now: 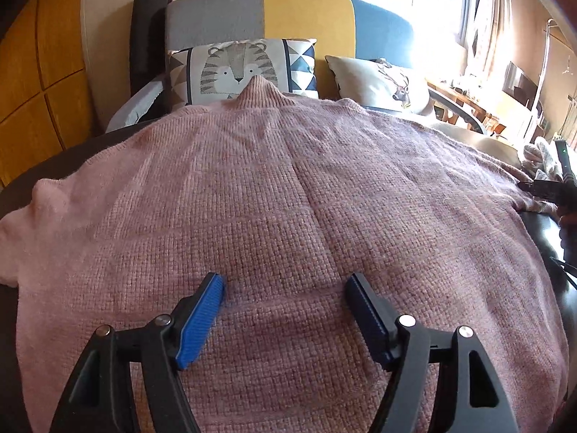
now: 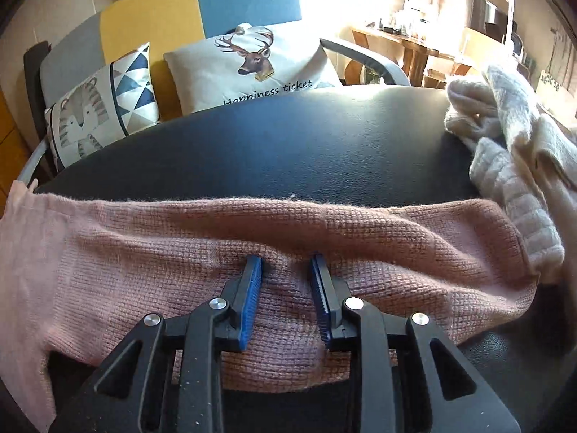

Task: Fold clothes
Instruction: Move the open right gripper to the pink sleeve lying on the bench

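Observation:
A pink knitted sweater (image 1: pixel 288 180) lies spread flat on a black leather-like surface (image 2: pixel 288 144), its collar toward the sofa. In the left wrist view my left gripper (image 1: pixel 285 281) hovers open over the middle of the sweater's body, its blue pads wide apart with nothing between them. In the right wrist view the sweater's sleeve (image 2: pixel 360 234) lies across the surface with a soft ridge along it. My right gripper (image 2: pixel 285 263) stands on this sleeve with its jaws narrowed. The fingertips (image 2: pixel 254 270) dig into the knit on each side of a strip of fabric, and a gap still shows between the pads.
A crumpled cream knit garment (image 2: pixel 505 166) lies at the right, touching the sleeve's end. Behind the surface stands a grey, yellow and blue sofa (image 1: pixel 306 14) with a tiger cushion (image 1: pixel 234 68) and a deer cushion (image 2: pixel 252 68). A wooden desk (image 2: pixel 407 43) sits by the bright window.

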